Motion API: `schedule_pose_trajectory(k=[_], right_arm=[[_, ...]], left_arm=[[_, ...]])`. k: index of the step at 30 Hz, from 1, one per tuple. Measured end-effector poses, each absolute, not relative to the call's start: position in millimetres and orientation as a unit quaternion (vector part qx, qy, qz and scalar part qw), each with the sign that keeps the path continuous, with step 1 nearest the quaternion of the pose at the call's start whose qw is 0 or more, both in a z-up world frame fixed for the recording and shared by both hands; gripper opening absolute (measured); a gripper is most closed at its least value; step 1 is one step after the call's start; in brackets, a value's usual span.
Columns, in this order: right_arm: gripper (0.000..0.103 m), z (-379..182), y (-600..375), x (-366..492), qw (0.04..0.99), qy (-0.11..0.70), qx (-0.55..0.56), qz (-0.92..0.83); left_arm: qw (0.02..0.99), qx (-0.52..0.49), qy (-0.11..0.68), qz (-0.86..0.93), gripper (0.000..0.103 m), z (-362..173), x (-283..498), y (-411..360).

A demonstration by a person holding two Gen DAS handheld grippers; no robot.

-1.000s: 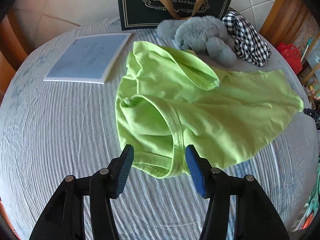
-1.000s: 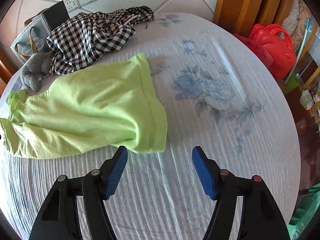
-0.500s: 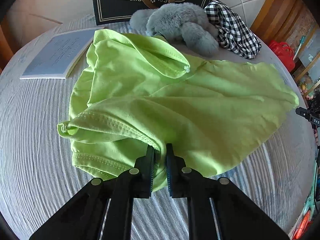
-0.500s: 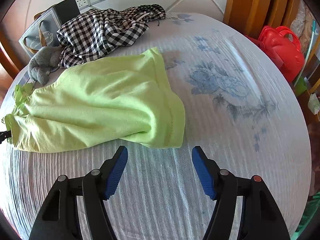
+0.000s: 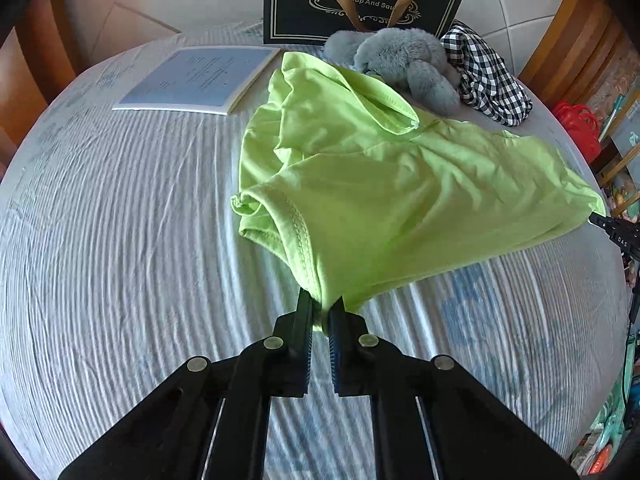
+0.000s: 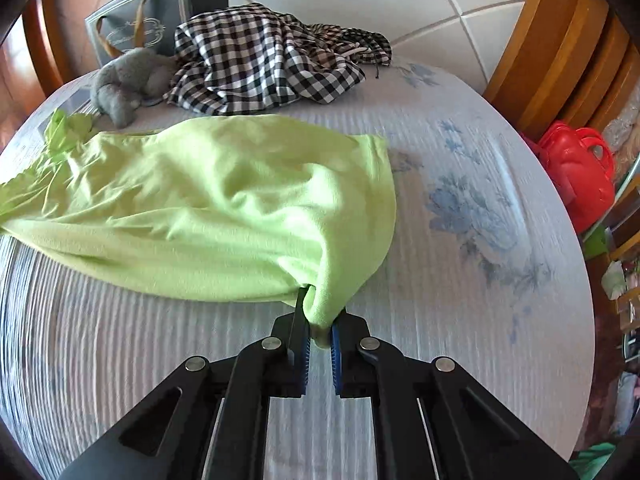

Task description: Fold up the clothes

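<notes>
- The bed covered in a pale grey ribbed sheet with faded blue flower prints (image 6: 460, 208) fills both views and carries everything else.
- The lime-green cotton T-shirt (image 5: 392, 184) lies crumpled across the middle of the sheet, stretched between the two grippers; its stitched collar band runs down toward the left one.
- The black-and-white checked garment (image 6: 264, 64) sits bunched near the wall, just behind the T-shirt.
- The dark paper gift bag with tan ribbon handles (image 5: 360, 0) stands upright against the tiled wall.
- The pale blue printed booklet (image 5: 200, 76) lies flat on the sheet, left of the T-shirt and near the bag.
- The grey plush toy (image 5: 404, 60) rests in front of the bag, touching the checked garment and the T-shirt's far edge.
- The left gripper (image 5: 320, 316) has its black fingers pinched together on the collar-side edge of the T-shirt.
- The right gripper (image 6: 320, 320) is clamped on a gathered fold of the T-shirt's hem end, blue pads pressed against the cloth.
</notes>
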State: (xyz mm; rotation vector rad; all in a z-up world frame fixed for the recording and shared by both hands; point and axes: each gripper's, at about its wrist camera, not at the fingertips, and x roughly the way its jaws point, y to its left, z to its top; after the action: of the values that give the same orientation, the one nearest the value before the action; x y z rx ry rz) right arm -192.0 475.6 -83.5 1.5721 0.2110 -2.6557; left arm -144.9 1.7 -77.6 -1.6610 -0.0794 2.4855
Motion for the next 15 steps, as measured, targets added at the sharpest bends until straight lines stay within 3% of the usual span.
schedule_pose_trajectory(k=[15], right_arm=[[0.007,-101,461,-55,0.109,0.076,0.614,-0.778]], left_arm=[[0.040,-0.627,0.012,0.778,0.004,-111,-4,-39]])
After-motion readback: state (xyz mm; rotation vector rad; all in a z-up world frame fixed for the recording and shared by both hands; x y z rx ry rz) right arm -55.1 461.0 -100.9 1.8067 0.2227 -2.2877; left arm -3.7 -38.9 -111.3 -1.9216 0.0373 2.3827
